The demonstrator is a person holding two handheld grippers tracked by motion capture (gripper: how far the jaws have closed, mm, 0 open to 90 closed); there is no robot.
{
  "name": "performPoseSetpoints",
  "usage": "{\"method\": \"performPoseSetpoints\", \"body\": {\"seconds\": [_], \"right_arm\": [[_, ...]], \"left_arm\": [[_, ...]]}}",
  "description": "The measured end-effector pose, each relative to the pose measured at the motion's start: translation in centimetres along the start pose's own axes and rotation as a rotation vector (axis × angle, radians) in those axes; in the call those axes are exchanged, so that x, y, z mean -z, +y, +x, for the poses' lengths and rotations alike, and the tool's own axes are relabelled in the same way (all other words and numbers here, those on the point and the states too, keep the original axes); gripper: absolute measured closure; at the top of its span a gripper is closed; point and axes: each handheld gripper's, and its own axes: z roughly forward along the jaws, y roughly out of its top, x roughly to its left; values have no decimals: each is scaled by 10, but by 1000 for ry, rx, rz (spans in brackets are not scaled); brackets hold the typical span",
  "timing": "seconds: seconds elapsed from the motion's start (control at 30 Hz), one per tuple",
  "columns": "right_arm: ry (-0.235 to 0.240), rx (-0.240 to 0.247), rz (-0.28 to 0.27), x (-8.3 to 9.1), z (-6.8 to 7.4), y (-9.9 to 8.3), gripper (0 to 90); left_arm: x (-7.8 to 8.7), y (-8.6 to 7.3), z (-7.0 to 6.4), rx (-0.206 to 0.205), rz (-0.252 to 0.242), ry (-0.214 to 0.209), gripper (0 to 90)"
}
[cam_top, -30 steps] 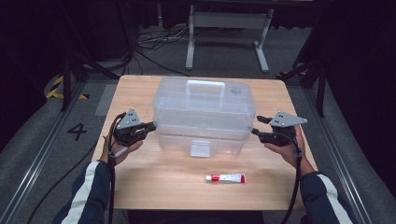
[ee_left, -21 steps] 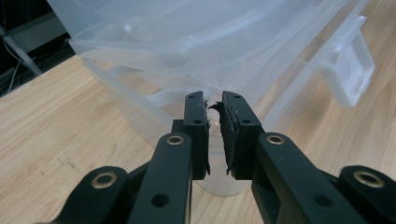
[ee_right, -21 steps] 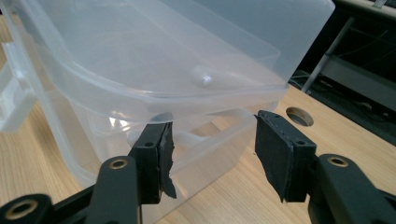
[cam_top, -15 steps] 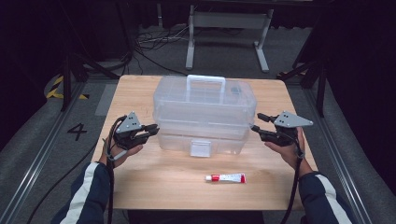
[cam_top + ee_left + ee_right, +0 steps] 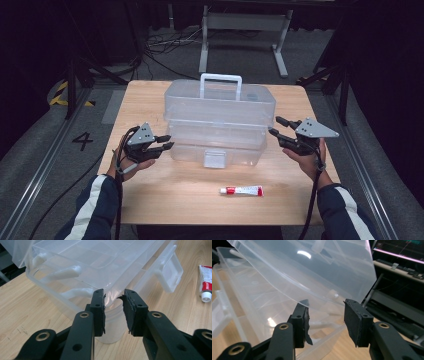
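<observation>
While both tools (image 5: 163, 141) (image 5: 276, 126) stay spread, box lid (image 5: 220, 102) has lifted vs. before.

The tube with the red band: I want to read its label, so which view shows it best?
The left gripper view: the tube lies close, its white cap and print visible, though cut off by the edge. The high view shows the whole tube, small, in front of the clear box.
</observation>
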Motion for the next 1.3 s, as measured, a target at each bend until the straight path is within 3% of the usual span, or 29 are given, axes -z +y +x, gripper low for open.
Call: {"method": "performPoseSetpoints", "body": {"seconds": [0.37,0.57,0.83,1.3], "right_arm": [[-41,62,-34,-3,7,10,650],[-78,58,-44,-5,7,15,664],[-144,55,-55,-10,9,20,678],[-180,37,-53,-17,1,25,708]], "left_arm": [[0,-1,1,6,-10,-16,700],[-1,0,-1,-3,2,-5,637],[-2,0,-1,-1,-3,-16,622],[-4,1,-3,-12,-7,-29,601]]}}
